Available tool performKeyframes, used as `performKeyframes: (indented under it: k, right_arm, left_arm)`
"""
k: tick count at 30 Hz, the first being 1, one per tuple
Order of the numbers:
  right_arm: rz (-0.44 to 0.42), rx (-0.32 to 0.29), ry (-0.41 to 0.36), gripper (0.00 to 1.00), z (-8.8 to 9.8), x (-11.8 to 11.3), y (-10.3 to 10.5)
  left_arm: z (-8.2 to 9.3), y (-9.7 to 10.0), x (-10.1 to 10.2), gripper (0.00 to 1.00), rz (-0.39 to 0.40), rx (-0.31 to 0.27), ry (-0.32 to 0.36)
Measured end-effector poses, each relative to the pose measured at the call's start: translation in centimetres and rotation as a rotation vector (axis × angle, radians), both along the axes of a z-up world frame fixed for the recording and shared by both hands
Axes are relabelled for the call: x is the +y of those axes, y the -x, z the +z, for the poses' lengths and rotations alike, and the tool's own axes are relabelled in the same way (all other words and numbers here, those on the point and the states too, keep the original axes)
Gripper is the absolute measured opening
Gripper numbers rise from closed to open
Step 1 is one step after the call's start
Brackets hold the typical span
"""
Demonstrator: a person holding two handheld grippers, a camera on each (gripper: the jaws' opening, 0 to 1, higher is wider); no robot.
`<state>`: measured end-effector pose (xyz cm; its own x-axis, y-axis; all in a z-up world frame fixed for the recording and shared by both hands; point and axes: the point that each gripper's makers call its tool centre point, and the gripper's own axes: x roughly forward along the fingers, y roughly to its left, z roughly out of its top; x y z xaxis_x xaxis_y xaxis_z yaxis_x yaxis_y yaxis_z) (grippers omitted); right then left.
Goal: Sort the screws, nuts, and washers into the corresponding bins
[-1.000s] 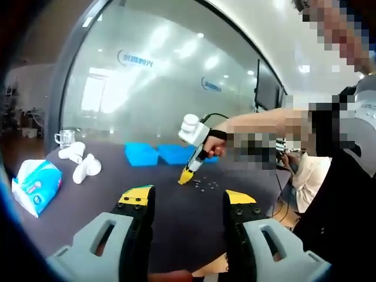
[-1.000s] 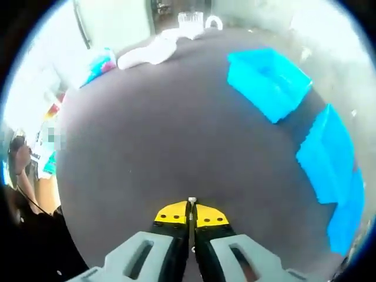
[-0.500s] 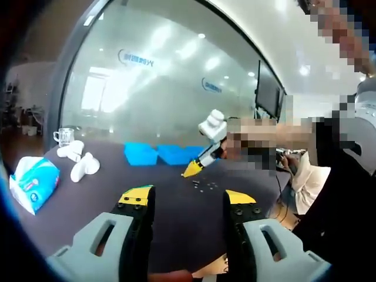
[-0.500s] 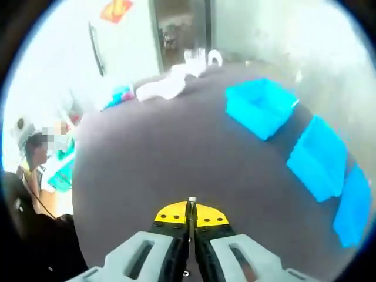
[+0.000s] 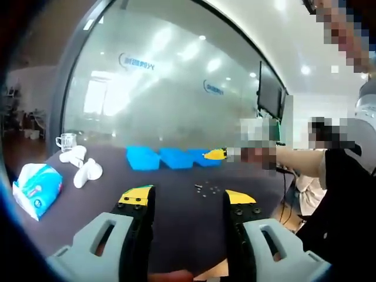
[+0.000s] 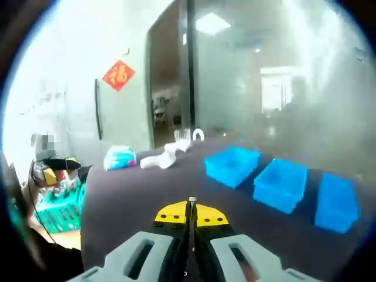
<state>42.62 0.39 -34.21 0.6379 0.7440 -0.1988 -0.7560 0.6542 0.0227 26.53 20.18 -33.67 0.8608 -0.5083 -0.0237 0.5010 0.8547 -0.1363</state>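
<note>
the left gripper view looks across the dark surface (image 5: pixel 176 205) and takes in a small scatter of screws, nuts and washers (image 5: pixel 206 188) lying loose near its middle, with a row of blue bins (image 5: pixel 167 157) beyond them at the far edge. to the left lie a tissue pack (image 5: pixel 36 187), some white objects (image 5: pixel 82 166) and a glass mug (image 5: pixel 64 141). the right gripper (image 5: pixel 215 154) reaches in from the right, its yellow tip level with the bins and above the surface.

the right gripper view sees the three blue bins (image 6: pixel 281 183) side by side to the right, apart from each other, and the tissue pack (image 6: pixel 120 157), white objects (image 6: pixel 163 156) and mug (image 6: pixel 183 134) farther back.

the left gripper (image 5: pixel 187 201) has its fingers (image 5: pixel 136 200) spread wide apart with nothing between them, held above the surface. the right gripper (image 6: pixel 191 212) has its fingers (image 6: pixel 170 214) pressed together on a thin metal screw (image 6: pixel 191 202), whose head pokes out just past the yellow tips.
</note>
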Motion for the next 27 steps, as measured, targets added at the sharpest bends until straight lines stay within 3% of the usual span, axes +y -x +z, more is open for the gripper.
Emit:
performKeyframes:
  k: [4, 10, 14, 17, 27]
  right_arm:
    - [-0.047, -0.086, -0.049, 0.0, 1.4, -2.1, 1.2]
    - [-0.103, -0.148, -0.101, 0.0, 1.7, -4.7, 3.7]
    - [-0.134, -0.157, -0.13, 0.0, 2.0, -6.1, 4.2]
    - [-0.161, -0.164, -0.156, 0.0, 2.3, -7.6, 4.1]
    - [-0.305, -0.217, -0.139, 0.0, 2.7, -13.6, 2.4]
  left_arm:
    - [0.3, 0.0, -0.1, 0.46, 0.004, -0.006, -0.007]
    - [0.6, -0.2, -0.4, 0.46, 0.001, -0.012, -0.018]
    - [0.7, -0.3, -0.7, 0.46, -0.005, -0.013, -0.026]
    - [0.8, -0.3, -0.9, 0.46, -0.01, -0.014, -0.031]
    - [1.0, -0.4, -1.3, 0.46, -0.018, -0.021, -0.039]
